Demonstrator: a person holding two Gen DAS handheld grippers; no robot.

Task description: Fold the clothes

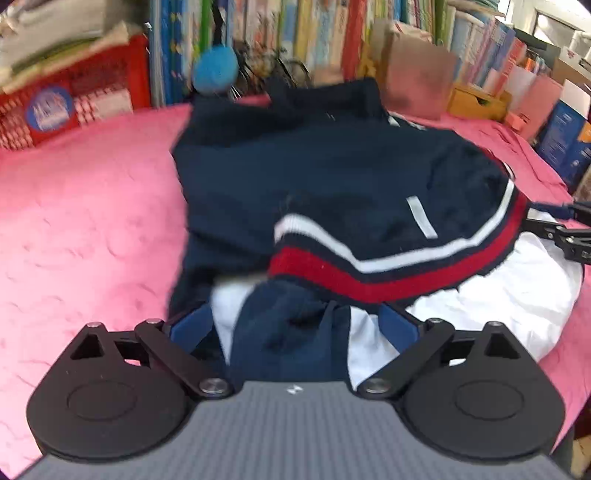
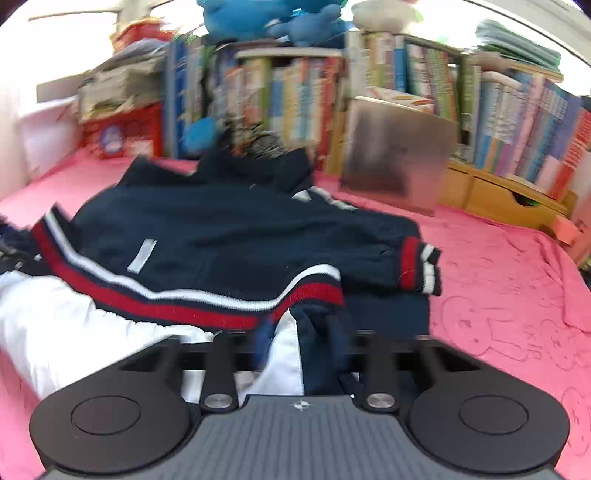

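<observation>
**Both grippers open over a folded navy jacket on the pink bed**

The left gripper (image 1: 295, 325) hangs over the near part of the clothes with its jaws spread wide; its blue pads (image 1: 190, 326) stand well apart on either side of a navy and white fold of cloth, and neither pad presses on it. The right gripper (image 2: 295, 339) is low over the same heap from the other side. Its fingertips are blurred and partly hidden by the linkage, but the jaws stand apart and nothing appears clamped between them; navy and white cloth lies in the gap.

The navy jacket (image 1: 332, 173) lies in the middle of the pink bed cover (image 1: 81, 221), folded over on itself. Its ribbed hem (image 1: 388, 266), striped white and red, curves across the near side of the pile. A small pale label (image 1: 421, 218) sits on the navy cloth just above the hem. In the right wrist view one sleeve cuff (image 2: 421, 266), with the same red and white stripes, lies at the right edge of the jacket. A white garment (image 1: 498, 291) lies under the jacket, spreading out toward the near edge of the bed.

Along the far edge of the bed stand rows of books (image 2: 295, 96), a red crate (image 1: 70, 107), a brown paper bag (image 2: 395, 162) and a wooden drawer unit (image 2: 498, 195). A blue plush toy (image 2: 266, 18) sits on top of the bookshelf.
</observation>
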